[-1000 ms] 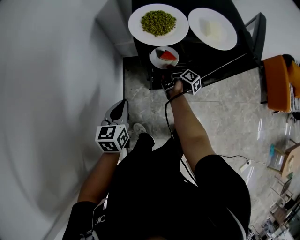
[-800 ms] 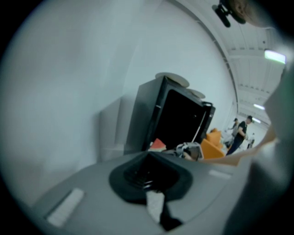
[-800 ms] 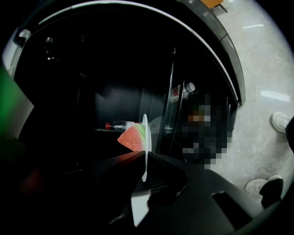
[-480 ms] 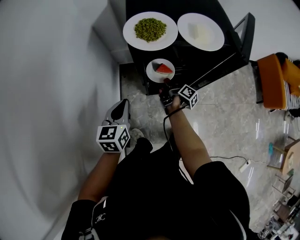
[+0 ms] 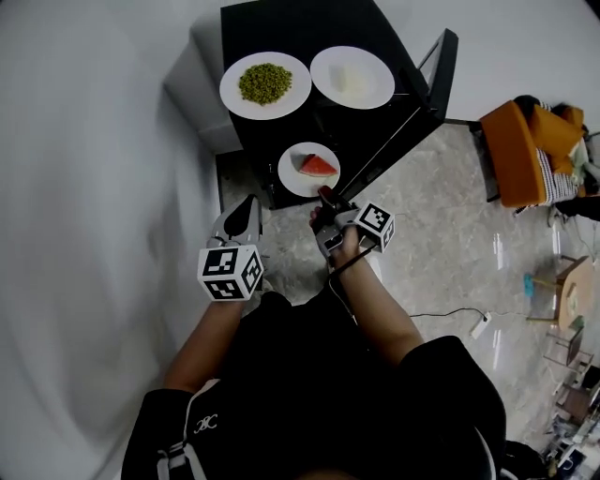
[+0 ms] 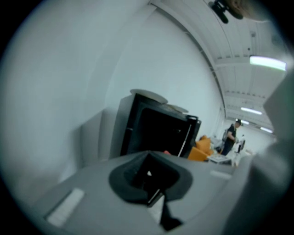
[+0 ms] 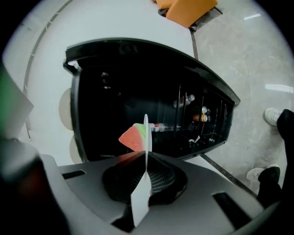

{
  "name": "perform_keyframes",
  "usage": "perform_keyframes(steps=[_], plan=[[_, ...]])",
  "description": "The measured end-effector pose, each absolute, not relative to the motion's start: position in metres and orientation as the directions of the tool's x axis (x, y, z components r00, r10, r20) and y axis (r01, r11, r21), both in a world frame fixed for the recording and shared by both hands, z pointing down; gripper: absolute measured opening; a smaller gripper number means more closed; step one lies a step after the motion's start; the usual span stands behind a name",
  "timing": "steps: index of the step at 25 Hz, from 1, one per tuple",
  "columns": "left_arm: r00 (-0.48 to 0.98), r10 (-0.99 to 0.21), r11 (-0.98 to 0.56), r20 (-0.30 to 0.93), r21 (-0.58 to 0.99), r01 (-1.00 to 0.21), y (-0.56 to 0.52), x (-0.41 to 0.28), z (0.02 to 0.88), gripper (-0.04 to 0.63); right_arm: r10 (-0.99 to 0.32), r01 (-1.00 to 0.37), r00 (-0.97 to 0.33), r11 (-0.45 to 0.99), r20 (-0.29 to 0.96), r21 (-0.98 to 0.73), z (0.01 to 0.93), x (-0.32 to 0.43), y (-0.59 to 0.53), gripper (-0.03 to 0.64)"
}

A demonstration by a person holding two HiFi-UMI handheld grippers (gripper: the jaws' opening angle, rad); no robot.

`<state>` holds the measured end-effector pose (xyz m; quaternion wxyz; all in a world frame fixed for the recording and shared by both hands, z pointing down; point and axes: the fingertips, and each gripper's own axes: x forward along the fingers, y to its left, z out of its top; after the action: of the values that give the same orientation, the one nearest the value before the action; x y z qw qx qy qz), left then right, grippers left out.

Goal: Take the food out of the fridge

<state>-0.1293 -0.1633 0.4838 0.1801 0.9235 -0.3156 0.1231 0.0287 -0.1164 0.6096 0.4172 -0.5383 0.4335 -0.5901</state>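
Our right gripper [image 5: 324, 197] is clamped on the near rim of the small plate [image 5: 292, 174], with the watermelon slice [image 5: 319, 166] just beyond the jaws, toward the fridge [image 5: 291, 23]. Our left gripper [image 5: 246, 214], closed and empty, hangs further from the plate.

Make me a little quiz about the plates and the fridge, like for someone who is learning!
1. True or false: the right gripper is shut on the rim of the small plate.
2. What lies on that plate? A) an egg B) a watermelon slice C) bread
3. Fill in: the plate of green food stands on top of the black ___.
Key: 1 true; 2 B; 3 fridge.
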Motion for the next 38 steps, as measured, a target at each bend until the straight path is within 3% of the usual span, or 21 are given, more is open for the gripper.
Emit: perform_keyframes(steps=[10, 21, 30, 38], plan=[[0.818, -0.522, -0.788, 0.241, 0.231, -0.571, -0.154, -0.071, 0.432, 0.000, -0.974, 0.031, 0.011, -0.225, 0.226, -0.974, 0.507, 0.058, -0.048, 0.011], [0.849, -0.472, -0.846, 0.237, 0.151, -0.512, -0.138, -0.016, 0.369, 0.000, -0.984, 0.049, 0.115, -0.134, 0.138, -0.990, 0.417, 0.089, -0.012, 0.012], [0.873, -0.437, -0.876, 0.217, 0.117, -0.468, -0.133, 0.012, 0.362, 0.000, -0.988, -0.061, 0.134, -0.084, 0.075, -0.995, 0.375, 0.104, -0.011, 0.011], [0.868, -0.444, -0.873, 0.224, 0.112, -0.475, -0.135, 0.014, 0.367, 0.000, -0.989, -0.080, 0.131, -0.082, 0.071, -0.993, 0.374, 0.110, -0.012, 0.011]])
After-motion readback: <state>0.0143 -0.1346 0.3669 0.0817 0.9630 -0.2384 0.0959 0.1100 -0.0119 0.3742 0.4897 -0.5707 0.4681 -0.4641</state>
